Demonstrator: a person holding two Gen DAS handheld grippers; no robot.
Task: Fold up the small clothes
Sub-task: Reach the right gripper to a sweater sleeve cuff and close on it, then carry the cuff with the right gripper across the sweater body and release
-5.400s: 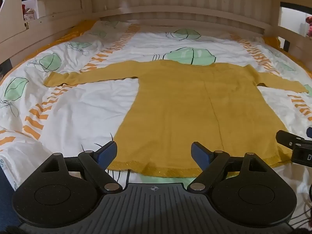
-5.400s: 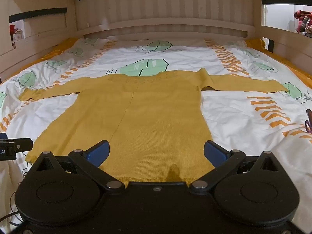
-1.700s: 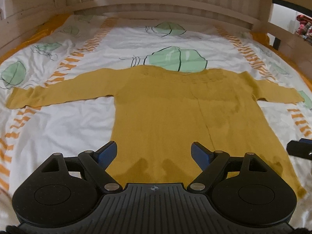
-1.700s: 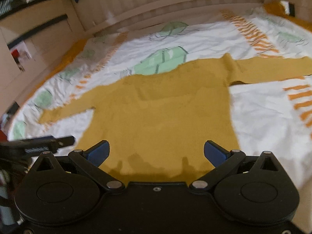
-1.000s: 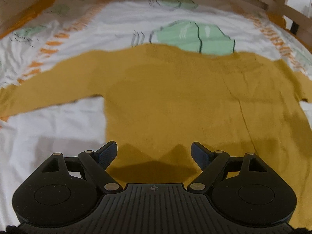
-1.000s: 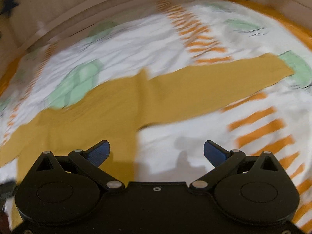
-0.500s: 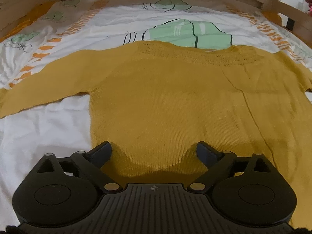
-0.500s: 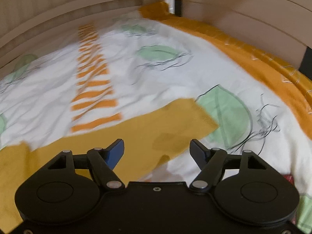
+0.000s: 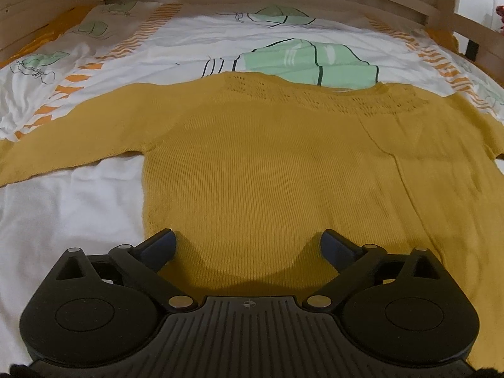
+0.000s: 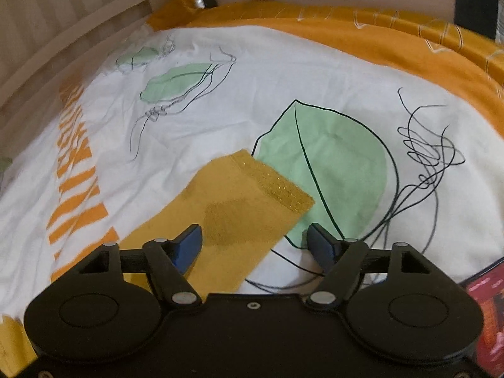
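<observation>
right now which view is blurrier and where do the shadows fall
Right wrist view: softer, smeared at the striped left edge, with a dark patch on the sleeve. Left wrist view: sharp, two rounded shadows on the sweater ahead of the jaws, bed rails bowed by the fisheye.

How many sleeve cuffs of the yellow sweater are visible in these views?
1. The right sleeve's cuff lies flat on the bedsheet, just ahead of the right claw. The other cuff falls outside the left view.

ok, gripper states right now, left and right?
Left gripper: open, jaws just widened, over the body of the mustard-yellow knitted sweater, gripping nothing.
Right gripper: open, jaws just narrowed, sweater sleeve cuff between them, not pinched.
</observation>
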